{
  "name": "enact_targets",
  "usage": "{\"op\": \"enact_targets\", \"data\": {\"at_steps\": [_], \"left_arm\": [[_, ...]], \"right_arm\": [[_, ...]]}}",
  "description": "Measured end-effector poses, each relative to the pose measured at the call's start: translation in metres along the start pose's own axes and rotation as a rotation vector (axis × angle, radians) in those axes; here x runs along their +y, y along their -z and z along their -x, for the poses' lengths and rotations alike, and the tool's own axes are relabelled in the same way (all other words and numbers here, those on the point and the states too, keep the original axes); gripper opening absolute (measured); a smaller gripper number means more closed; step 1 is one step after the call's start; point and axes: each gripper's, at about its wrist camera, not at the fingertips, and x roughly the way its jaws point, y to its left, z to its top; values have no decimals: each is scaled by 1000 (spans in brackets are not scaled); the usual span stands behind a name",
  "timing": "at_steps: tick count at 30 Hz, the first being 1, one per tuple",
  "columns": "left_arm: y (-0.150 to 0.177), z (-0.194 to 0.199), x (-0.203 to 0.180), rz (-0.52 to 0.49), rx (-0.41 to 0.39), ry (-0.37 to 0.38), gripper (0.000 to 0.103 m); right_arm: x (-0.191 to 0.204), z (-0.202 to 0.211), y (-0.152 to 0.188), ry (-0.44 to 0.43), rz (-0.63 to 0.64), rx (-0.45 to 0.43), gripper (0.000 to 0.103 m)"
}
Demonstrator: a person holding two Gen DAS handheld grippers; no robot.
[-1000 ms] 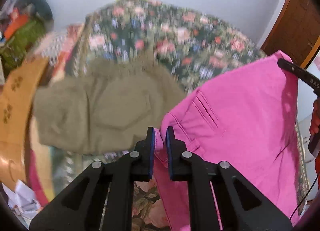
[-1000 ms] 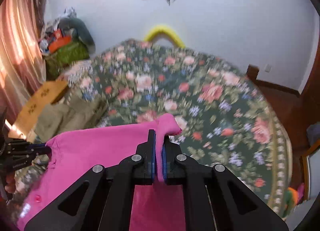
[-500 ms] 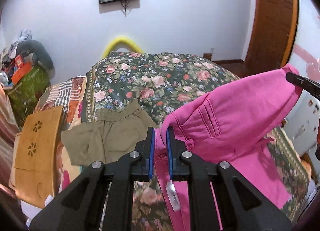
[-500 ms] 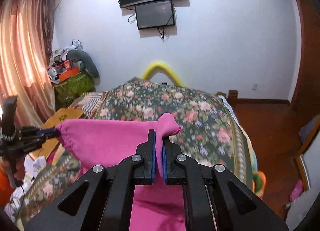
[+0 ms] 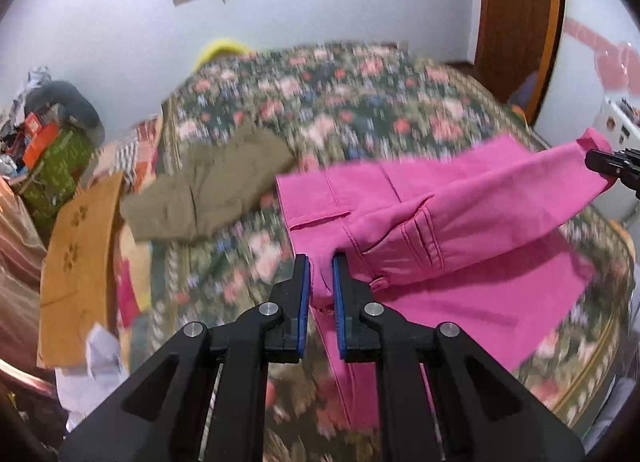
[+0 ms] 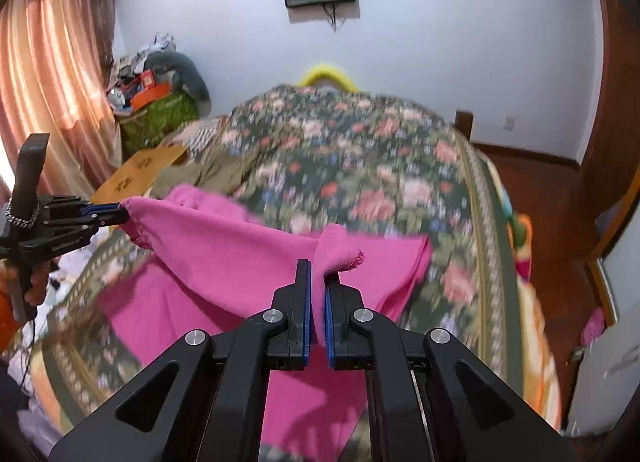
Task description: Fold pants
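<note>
Pink pants (image 5: 400,222) limp, light, sagging over floral bed (image 5: 360,102). Left gripper (image 5: 320,286) fingers clamped on waistband, right gripper (image 6: 317,294) clamped on hem; corners best holds.

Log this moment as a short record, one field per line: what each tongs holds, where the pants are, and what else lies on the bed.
left tongs: shut on the pink pants at the waistband end, near a pocket
right tongs: shut on the other end of the pink pants
pants state: top edge stretched between the two tongs, the rest draping down onto the floral bedspread
other garment: olive pants, lying on the bed left of the pink pair
beside bed: wooden board
image quality: motion blur on the bedspread
</note>
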Motion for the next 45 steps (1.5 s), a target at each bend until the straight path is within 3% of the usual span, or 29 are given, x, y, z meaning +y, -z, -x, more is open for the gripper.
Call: {"op": "enact_targets", "data": {"at_steps": [7, 12, 16, 20, 22, 26, 33, 37, 40, 45], "left_arm": [[43, 5, -4, 21, 56, 95, 13], [57, 14, 5, 49, 78, 124, 17], [55, 27, 14, 78, 60, 133, 17], [43, 44, 21, 106, 18, 124, 17], [36, 47, 20, 107, 14, 115, 17], [31, 35, 7, 87, 34, 108, 31], [53, 6, -11, 78, 139, 132, 33], [67, 11, -12, 70, 129, 120, 45], [67, 13, -5, 86, 136, 129, 46], [45, 22, 14, 139, 86, 134, 49]], "right_arm": [[-2, -7, 57, 16, -16, 136, 6], [-20, 0, 75, 64, -102, 193, 30], [-29, 24, 71, 75, -139, 149, 32], [-23, 37, 60, 51, -148, 102, 41], [-17, 38, 53, 37, -138, 83, 41], [-2, 22, 45, 2, -127, 80, 41], [6, -14, 60, -28, -140, 187, 41], [1, -14, 85, -32, -155, 244, 41], [1, -13, 100, -2, -126, 292, 41], [-12, -1, 87, 14, -130, 248, 41]]}}
